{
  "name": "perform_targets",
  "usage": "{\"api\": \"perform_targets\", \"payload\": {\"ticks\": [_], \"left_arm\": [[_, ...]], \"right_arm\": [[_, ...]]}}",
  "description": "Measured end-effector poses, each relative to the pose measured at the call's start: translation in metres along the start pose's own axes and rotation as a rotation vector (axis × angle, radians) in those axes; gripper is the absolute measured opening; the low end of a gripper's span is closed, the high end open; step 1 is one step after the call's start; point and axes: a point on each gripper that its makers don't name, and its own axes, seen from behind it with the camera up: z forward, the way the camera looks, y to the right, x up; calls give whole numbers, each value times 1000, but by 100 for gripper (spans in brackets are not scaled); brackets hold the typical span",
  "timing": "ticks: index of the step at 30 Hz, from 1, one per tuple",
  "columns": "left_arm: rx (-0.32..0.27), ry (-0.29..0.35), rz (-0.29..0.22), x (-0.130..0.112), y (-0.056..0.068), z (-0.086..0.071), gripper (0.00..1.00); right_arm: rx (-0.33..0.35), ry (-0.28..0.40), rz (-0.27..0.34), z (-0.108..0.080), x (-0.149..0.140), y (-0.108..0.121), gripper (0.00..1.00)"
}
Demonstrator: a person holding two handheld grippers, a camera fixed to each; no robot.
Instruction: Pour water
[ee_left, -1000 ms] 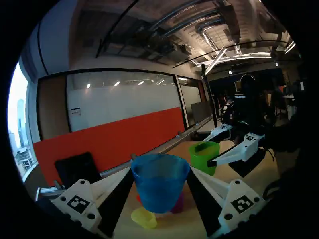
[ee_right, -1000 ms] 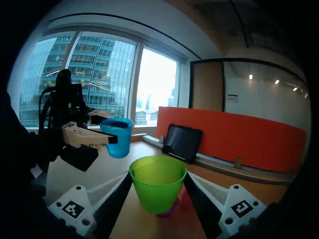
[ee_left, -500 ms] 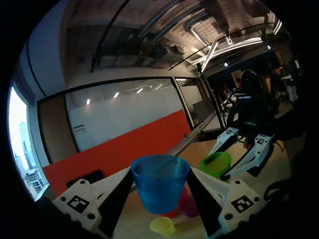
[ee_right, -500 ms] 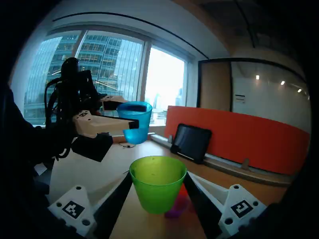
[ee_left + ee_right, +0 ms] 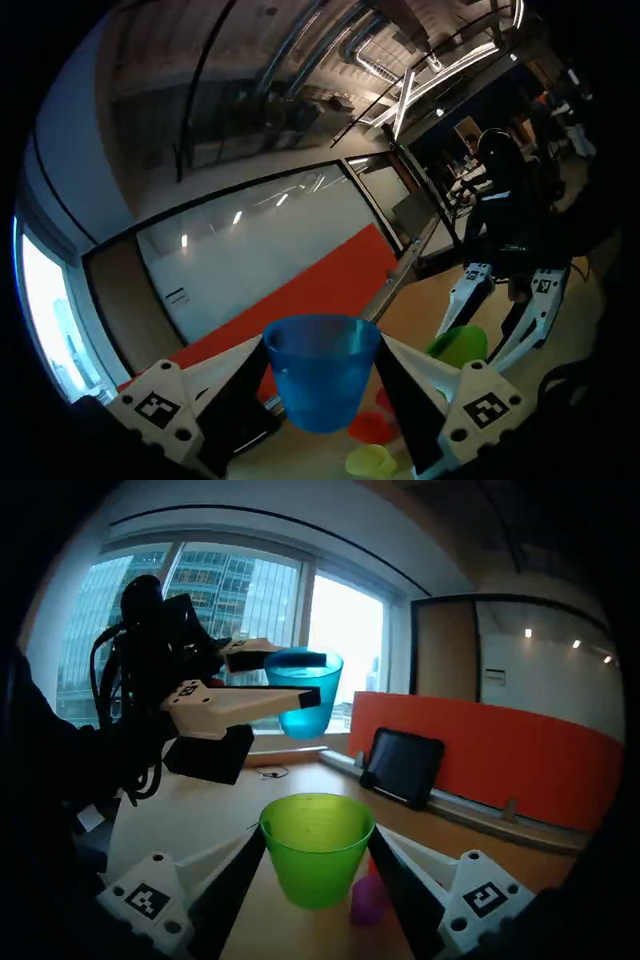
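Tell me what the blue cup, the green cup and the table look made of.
The blue cup: likely translucent plastic; light shows through its tinted wall.
The green cup: likely plastic, smooth, slightly glossy, evenly coloured.
The table: wood or wood-look laminate, pale tan, matte; cannot tell which.

The left gripper view rides on the left tongs (image 5: 320, 346), tipped upward and rolled, so the ceiling (image 5: 264, 88) takes much of it. The blue cup (image 5: 322, 376) sits very near, clamped between its fingers. The right gripper view rides on the right tongs (image 5: 316, 832), about level over the bench (image 5: 200, 816) and facing the window (image 5: 232, 600), with the green cup (image 5: 317, 856) close in its grip. Each view catches the other's tongs and cup farther off, and both share the orange panel (image 5: 496, 744).
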Motion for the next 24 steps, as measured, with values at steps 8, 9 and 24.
{"api": "perform_targets", "payload": {"ticks": [8, 9, 24], "left_arm": [[7, 12, 119, 14, -2, 5, 87], [9, 14, 136, 16, -2, 5, 87], [17, 34, 336, 31, -4, 8, 87]], "right_arm": [[19, -1, 9, 8, -3, -7, 92], [21, -1, 10, 9, -3, -8, 92], [37, -3, 30, 20, -5, -15, 92]]}}
